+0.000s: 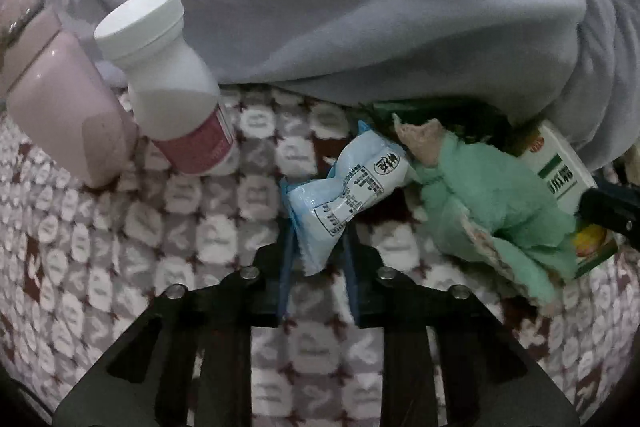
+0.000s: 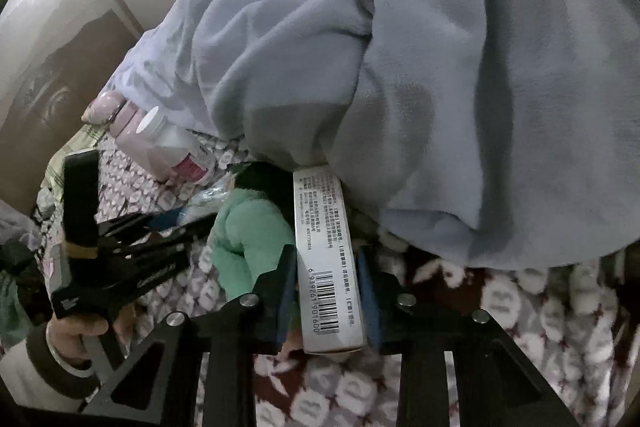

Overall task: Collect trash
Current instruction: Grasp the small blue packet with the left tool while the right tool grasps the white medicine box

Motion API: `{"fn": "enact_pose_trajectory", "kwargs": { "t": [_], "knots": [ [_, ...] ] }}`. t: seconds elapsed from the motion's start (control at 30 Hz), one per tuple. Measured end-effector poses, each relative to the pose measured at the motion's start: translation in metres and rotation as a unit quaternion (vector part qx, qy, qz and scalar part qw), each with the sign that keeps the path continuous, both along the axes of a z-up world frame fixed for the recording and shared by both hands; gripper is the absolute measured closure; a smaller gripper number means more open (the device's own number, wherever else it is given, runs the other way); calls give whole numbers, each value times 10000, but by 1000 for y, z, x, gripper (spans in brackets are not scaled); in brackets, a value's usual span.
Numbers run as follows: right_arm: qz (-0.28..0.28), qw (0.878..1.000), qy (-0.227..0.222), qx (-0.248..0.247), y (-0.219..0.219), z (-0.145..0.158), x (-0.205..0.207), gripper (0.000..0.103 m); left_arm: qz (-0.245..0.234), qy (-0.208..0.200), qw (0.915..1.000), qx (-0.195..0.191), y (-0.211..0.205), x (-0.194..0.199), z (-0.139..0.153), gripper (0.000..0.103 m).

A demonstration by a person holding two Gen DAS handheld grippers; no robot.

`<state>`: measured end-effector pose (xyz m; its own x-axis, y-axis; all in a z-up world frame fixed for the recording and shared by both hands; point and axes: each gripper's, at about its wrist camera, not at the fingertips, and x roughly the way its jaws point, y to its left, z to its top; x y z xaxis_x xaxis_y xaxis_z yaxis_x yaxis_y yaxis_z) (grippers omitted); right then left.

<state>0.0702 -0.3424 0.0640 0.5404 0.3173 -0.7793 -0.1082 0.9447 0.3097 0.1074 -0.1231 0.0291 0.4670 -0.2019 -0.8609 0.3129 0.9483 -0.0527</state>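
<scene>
1. L gripper (image 1: 316, 247): jaws narrowly parted, straddling the tail of the blue packet (image 1: 348, 187). Contact w/ both pads cannot be confirmed; the L pad looks touching, the R pad has a sliver of gap. Packet lies on the patterned bedspread (image 1: 120, 247), body running toward 1 o'clock from the tips.

2. R gripper (image 2: 326, 287): jaws set close on the long sides of the box (image 2: 326, 259), barcode face up. Pads appear to meet the box on both sides; treat as gripped. Box runs toward 12 o'clock, far end tucked under the grey blanket (image 2: 440, 87).

3. Green tissue (image 1: 492, 195): crumpled, at 2 o'clock from the L tips, touching the packet's far end and lying over the box edge (image 1: 560, 167).

4. Bottle (image 1: 168, 79): white cap, pink label, tilted, at 10 o'clock, leaning on a pink case (image 1: 60, 115). Probably not trash; leave.

5. Blanket fills the far field, 11 to 2 o'clock.

Procedure, judged from this layout:
- L: close fully on the packet tail before lifting; film is thin and slippery, so a tail-only pinch may slip. Bite further in if poss.
- R: draw the box back toward 6 o'clock, clear of the blanket, then lift. Lifting first would likely drag the fabric.
- Keep both grippers apart; they work near each other, w/ the tissue between.
</scene>
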Motion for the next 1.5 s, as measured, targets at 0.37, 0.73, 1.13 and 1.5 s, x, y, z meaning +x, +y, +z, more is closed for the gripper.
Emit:
{"fn": "enact_pose_trajectory", "kwargs": {
  "t": [0.37, 0.73, 1.13, 1.5],
  "knots": [
    [-93, 9959, 11, 900, -43, 25, -94, 75, 165, 129, 9996, -182, 40, -90, 29, 92],
    [-892, 9906, 614, 831, -70, -19, -142, 54, -6, 648, 9973, -337, 26, -186, 37, 82],
    [-7, 9966, 465, -678, -15, -16, -146, 26, -807, 264, 9961, 241, -1, -181, 36, 42],
    [-157, 9973, 85, -712, -18, -6, -160, 51, -481, 475, 9976, -167, -10, -176, 25, 77]
  ]
}}
